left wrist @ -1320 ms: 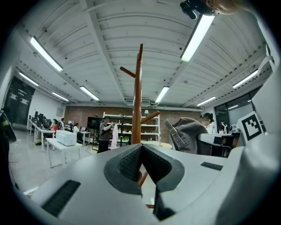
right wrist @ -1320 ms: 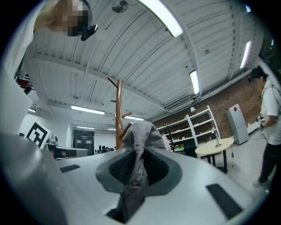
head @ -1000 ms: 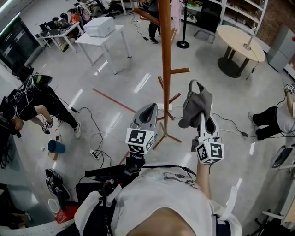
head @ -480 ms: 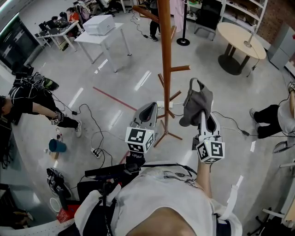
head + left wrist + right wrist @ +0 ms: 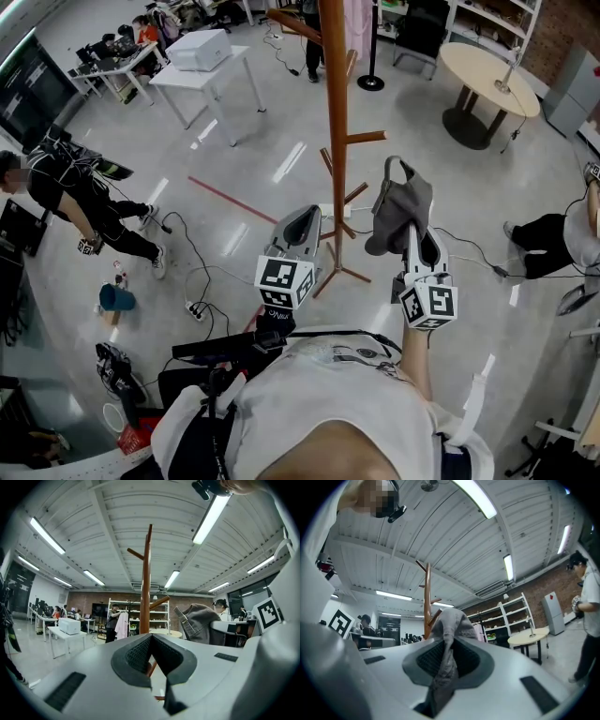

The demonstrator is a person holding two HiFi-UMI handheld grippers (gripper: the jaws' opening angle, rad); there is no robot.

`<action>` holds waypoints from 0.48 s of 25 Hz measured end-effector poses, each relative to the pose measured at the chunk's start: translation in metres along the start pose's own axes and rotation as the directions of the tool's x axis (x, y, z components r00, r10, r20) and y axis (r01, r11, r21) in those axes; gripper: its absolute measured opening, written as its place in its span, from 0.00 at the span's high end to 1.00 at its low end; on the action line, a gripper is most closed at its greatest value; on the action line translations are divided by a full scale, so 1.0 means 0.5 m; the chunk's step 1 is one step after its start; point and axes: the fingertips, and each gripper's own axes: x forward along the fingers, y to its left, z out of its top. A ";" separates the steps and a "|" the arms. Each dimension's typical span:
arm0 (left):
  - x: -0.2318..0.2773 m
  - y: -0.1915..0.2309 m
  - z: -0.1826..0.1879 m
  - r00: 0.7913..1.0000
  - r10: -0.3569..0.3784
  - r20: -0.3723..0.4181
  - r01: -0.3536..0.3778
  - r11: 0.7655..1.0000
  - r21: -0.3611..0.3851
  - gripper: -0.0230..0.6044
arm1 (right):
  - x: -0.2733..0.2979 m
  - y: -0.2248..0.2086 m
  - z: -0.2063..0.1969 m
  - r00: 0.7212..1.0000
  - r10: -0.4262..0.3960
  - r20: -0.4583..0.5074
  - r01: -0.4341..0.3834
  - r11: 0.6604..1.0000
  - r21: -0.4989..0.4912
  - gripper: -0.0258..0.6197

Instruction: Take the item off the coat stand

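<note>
Bystander (image 5: 75, 192) moved, grippers static; R gripper (image 5: 446, 658) clamped on cap (image 5: 398, 206), beside stand (image 5: 337, 141); L gripper (image 5: 151, 644) closed, empty

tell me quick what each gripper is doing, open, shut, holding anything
Left gripper: shut, nothing between its jaws.
Right gripper: shut on the grey cap.

Head view steep down; L/R gripper views level; all share coat stand (image 5: 337, 141).
</note>
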 end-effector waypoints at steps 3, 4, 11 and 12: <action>-0.001 -0.003 0.000 1.000 -0.005 0.002 0.005 1.000 0.003 0.96 | -0.003 -0.001 -0.001 1.000 0.000 0.000 0.000 1.000 0.003 0.88; -0.002 -0.003 0.000 1.000 -0.005 0.002 0.005 1.000 0.004 0.96 | -0.004 -0.002 -0.001 1.000 -0.002 0.001 0.002 1.000 0.003 0.88; -0.001 -0.006 0.000 1.000 -0.007 0.002 0.007 1.000 0.001 0.96 | -0.005 -0.003 0.001 1.000 -0.003 0.001 0.003 1.000 0.006 0.88; -0.001 -0.007 0.001 1.000 -0.009 0.003 0.009 1.000 0.002 0.96 | -0.006 -0.003 0.000 1.000 -0.002 0.000 0.002 1.000 0.007 0.88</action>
